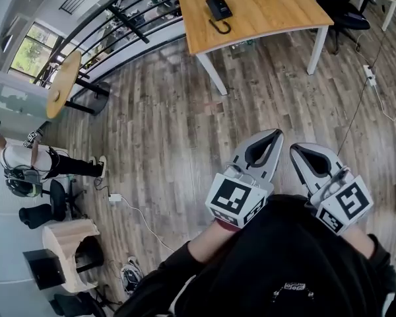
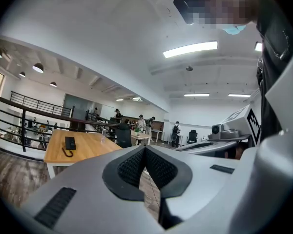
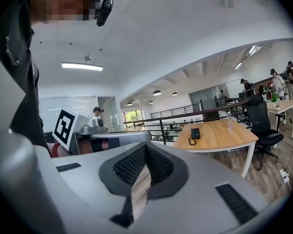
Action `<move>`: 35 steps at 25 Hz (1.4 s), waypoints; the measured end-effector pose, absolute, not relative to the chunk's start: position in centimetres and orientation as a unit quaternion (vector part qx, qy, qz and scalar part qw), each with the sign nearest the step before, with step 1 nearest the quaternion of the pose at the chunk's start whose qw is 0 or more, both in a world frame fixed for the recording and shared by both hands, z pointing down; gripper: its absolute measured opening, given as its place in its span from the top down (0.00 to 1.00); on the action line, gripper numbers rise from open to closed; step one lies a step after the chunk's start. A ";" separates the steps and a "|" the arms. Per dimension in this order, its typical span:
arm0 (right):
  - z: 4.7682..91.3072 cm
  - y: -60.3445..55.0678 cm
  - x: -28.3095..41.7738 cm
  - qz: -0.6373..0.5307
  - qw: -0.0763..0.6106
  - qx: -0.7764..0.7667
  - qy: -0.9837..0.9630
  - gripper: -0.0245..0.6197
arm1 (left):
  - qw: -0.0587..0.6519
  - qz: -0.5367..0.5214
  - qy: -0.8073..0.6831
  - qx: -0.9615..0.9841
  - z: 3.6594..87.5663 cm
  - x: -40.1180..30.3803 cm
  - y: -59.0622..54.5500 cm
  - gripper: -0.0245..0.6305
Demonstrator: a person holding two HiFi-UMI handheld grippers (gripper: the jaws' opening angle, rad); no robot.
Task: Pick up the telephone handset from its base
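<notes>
Standing well short of the desk (image 1: 264,8), the person holds both tools low by the body, side by side, pointed to 12 o'clock. The left tool (image 1: 275,133) has its jaws together with nothing between them. The right tool (image 1: 295,148) is the same, jaws together and empty.

The telephone (image 1: 218,7) lies on the desk at about 11 o'clock from the tools, well apart from both, with bare wood floor (image 1: 185,131) between. It's a black unit with a curled cord (image 1: 220,26) looping off its near edge. The handset looks seated on the base, but it's too small to tell the parts apart. A black chair (image 1: 346,12) sits at 1 o'clock by the desk's right end.

My read of the step in hand is closing the gap to the desk; the pick has not begun. To do it well:
- Get right up to the near edge first.
- Open one tool before it reaches the handset, not on it.
- Come across the handset's narrow middle with pads on its two long sides.
- Squeeze, then lift straight up so the cord trails free.

The spare tool could pin the base if it tries to rise. The risks are cord drag tipping the base, or grabbing base and handset together.
</notes>
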State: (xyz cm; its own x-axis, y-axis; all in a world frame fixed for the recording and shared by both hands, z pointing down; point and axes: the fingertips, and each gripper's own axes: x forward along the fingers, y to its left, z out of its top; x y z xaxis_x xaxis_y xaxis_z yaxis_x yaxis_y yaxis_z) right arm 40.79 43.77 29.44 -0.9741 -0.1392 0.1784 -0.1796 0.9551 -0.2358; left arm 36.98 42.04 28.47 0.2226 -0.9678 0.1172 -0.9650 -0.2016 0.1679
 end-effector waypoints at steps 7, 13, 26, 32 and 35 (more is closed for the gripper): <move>29.3 41.1 34.0 0.161 0.078 0.072 -0.981 0.93 | 0.105 -0.023 -0.624 0.774 27.5 29.9 39.5 0.96; 28.4 40.8 27.1 0.152 0.085 0.054 -0.983 0.93 | 0.109 -0.032 -0.635 0.764 26.9 23.0 39.0 0.96; 28.3 43.6 14.7 0.118 0.111 -0.021 -0.987 0.93 | 0.132 -0.060 -0.686 0.713 28.4 11.2 42.6 0.96; 27.5 45.3 9.9 0.032 0.113 -0.074 -0.990 0.93 | 0.132 -0.053 -0.722 0.677 28.3 7.0 43.0 0.96; 28.0 44.2 8.1 0.028 0.113 -0.098 -0.988 0.93 | 0.135 -0.040 -0.738 0.660 29.0 5.0 42.4 0.96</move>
